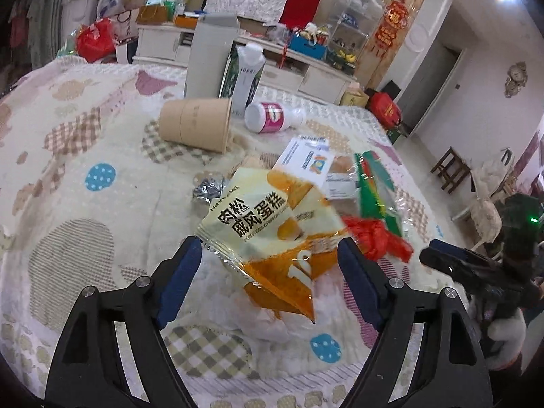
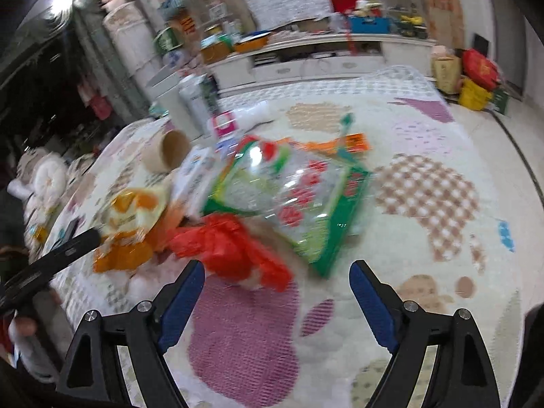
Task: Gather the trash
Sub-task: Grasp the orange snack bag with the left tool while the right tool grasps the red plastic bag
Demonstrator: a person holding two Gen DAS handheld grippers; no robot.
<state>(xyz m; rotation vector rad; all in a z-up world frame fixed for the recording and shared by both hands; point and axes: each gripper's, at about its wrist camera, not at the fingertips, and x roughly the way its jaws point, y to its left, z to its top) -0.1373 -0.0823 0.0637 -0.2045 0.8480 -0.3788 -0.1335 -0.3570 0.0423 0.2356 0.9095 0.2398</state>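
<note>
Trash, location: a loose heap of wrappers on the patterned bed cover (image 1: 85, 129), ahead of both tools.

Left wrist view
- Left gripper (image 1: 268, 265): jaws spread wide; no pad presses on anything.
- Yellow cake wrapper (image 1: 268, 224): lies between and just beyond the blue pads (image 1: 180, 278); its near orange end reaches in between the jaws, and its long axis runs from lower right to upper left across the gap.
- Red plastic bag (image 1: 374, 234): just right of the wrapper, near the right-hand pad.
- Paper cup (image 1: 197, 124): on its side, well beyond the heap; a pink-labelled bottle (image 1: 272, 117) lies beside it.
- Pose: tool tilted downward toward the cover, directly over the wrapper.
- Right gripper, seen from here (image 1: 438, 255): enters at the right edge, beside the red bag.

Right wrist view (blurred)
- Right gripper (image 2: 277, 282): jaws spread, nothing held.
- Red plastic bag (image 2: 231, 248): directly ahead, touching or just short of the left pad; cannot tell which.
- Green-edged clear bag (image 2: 299, 197): beyond and right of the red bag, long axis slanting up-left to down-right.
- Pose: tilted downward.

Judgement: the left tool is nearer the cake wrapper, the right nearer the red bag; each likely needs only to lower and close.
</note>
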